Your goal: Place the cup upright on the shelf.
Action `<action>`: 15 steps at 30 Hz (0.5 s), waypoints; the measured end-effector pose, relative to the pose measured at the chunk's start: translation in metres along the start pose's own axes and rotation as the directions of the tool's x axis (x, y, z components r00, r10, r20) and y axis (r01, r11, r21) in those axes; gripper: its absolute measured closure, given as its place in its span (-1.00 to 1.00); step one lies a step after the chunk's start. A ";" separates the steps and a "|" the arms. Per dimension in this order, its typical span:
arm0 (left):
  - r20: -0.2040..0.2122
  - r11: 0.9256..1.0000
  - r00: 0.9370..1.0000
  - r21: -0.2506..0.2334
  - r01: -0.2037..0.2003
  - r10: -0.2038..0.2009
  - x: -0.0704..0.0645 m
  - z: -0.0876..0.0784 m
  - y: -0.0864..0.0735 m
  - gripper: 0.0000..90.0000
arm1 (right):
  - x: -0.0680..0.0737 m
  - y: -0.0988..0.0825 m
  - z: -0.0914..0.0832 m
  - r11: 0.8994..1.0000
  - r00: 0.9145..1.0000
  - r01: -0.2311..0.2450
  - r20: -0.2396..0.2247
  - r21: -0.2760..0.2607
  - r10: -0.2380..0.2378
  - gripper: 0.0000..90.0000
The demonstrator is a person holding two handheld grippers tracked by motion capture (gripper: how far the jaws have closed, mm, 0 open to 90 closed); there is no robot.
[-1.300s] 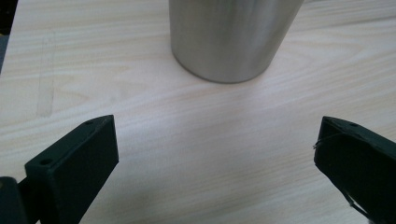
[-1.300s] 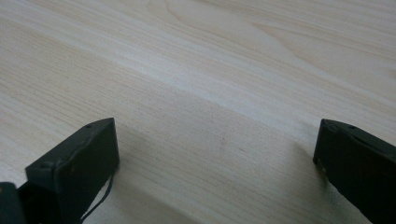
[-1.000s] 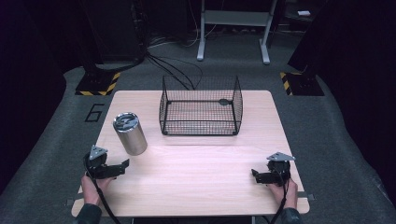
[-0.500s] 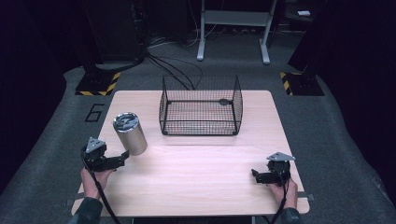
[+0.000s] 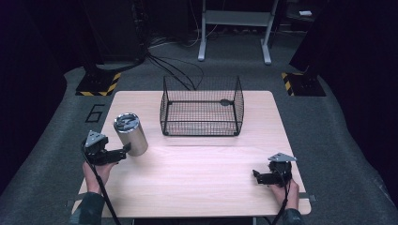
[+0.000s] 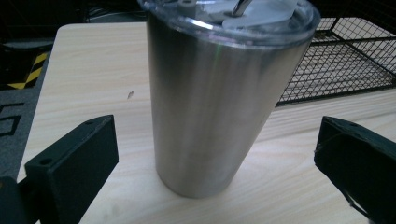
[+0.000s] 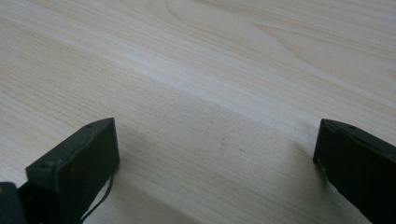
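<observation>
My left gripper (image 5: 123, 151) is open wide, right by the shiny metal cup (image 5: 131, 134). The cup stands up on the table (image 5: 197, 173), near its left edge, in front of the wire basket (image 5: 202, 107) and off to its left. In the left gripper view the cup (image 6: 210, 102) sits between my two jaws, but they do not touch it. My right gripper (image 5: 258, 176) is open wide too, low over bare wood. I think the cup could tip if one jaw bumps it first. It is smooth, so it might slip if I squeeze too softly.
</observation>
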State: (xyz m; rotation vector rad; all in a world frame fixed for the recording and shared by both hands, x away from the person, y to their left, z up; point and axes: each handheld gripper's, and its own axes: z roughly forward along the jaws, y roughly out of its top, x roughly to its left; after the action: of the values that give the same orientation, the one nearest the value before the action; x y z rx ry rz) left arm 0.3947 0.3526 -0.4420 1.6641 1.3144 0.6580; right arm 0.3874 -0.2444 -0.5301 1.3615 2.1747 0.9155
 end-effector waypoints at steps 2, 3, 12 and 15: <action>-0.001 1.000 1.000 -0.010 -0.005 0.005 -0.002 0.002 0.003 -1.00 | 0.000 0.000 0.000 1.000 1.000 -0.003 0.000 0.001 0.003 -1.00; -0.005 1.000 1.000 -0.013 -0.007 0.006 -0.003 0.003 0.004 -1.00 | 0.000 0.000 0.000 1.000 1.000 -0.003 -0.001 0.001 0.003 -1.00; -0.033 0.999 0.999 -0.036 -0.014 0.013 -0.004 0.012 0.014 -1.00 | 0.000 0.000 0.000 1.000 1.000 -0.002 -0.001 0.001 0.002 -1.00; -0.036 0.999 0.999 -0.044 -0.015 0.013 -0.006 0.015 0.017 -1.00 | 0.000 0.000 0.000 1.000 1.000 -0.002 -0.001 0.001 0.002 -1.00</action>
State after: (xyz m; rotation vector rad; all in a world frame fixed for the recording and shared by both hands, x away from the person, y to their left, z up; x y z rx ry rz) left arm 0.4138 0.3417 -0.4336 1.6341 1.3050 0.7230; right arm 0.3875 -0.2443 -0.5299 1.3637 2.1747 0.9162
